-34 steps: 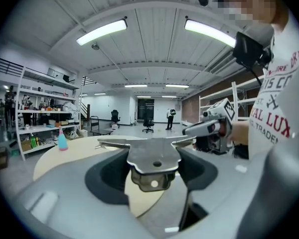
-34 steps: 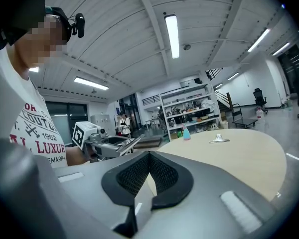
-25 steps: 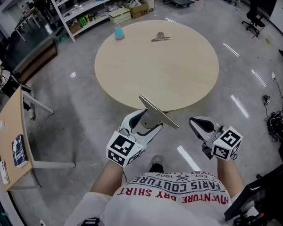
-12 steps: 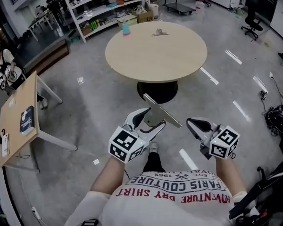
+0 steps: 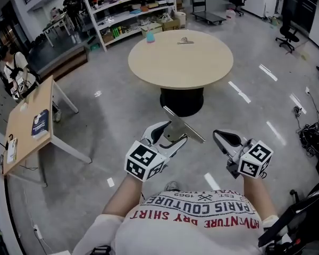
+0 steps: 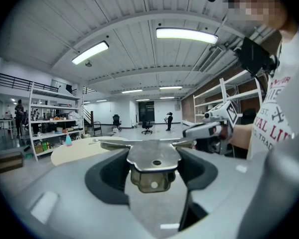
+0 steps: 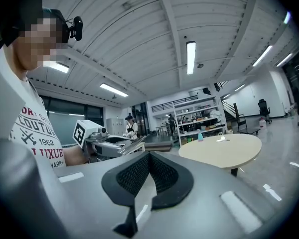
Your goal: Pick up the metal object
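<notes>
In the head view, a large metal clip (image 5: 182, 128) is seen clamped in the left gripper (image 5: 167, 134), off the counter and above the floor, its long flat bar tilted toward the right gripper (image 5: 221, 137). The round counter (image 5: 181, 65) stands well ahead, and a second clip (image 5: 185, 41) and a blue bottle (image 5: 150, 36) are carried on its far part.

In the left gripper view, the jaws are held wide and pressed on both sides of the metal clip's handle plate (image 6: 153, 158). The right gripper (image 6: 209, 129) shows beyond it to the right.

In the right gripper view, the jaws are brought together with nothing between their ribbed pads (image 7: 135, 175). The left gripper (image 7: 105, 145) with the clip is visible at left, and the round counter (image 7: 222, 151) at right.
</notes>
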Motion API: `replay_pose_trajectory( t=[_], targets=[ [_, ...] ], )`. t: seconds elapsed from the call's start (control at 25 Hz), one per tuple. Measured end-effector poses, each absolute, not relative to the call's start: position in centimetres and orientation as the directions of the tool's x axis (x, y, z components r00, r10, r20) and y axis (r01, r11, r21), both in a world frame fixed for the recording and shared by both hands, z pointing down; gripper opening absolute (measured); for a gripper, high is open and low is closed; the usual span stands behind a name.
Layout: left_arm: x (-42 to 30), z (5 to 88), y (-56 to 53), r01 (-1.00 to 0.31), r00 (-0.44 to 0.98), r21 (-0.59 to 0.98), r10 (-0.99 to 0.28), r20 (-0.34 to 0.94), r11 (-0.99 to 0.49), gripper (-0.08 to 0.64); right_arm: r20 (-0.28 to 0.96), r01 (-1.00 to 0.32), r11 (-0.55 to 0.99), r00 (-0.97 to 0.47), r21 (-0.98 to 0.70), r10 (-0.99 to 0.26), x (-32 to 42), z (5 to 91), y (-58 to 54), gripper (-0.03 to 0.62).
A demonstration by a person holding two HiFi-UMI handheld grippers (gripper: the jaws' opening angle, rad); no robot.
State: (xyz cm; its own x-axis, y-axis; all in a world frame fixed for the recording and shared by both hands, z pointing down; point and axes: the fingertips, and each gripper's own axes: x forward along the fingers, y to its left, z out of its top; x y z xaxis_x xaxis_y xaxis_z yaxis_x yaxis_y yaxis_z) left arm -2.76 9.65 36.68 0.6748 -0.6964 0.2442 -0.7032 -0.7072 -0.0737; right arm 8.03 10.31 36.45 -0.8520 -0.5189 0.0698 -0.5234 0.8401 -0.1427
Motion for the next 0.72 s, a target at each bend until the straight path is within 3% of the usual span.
replay_pose_trajectory(
  t=[0.72],
  targets=[
    [-1.3,35.9,11.1,-0.703,0.668,-0.104,-0.703,0.244,-0.703,0.287,0.067,-0.521,0.848,-0.853,-0.094,-0.517,8.9,35.6,12.0,0.0]
  ],
)
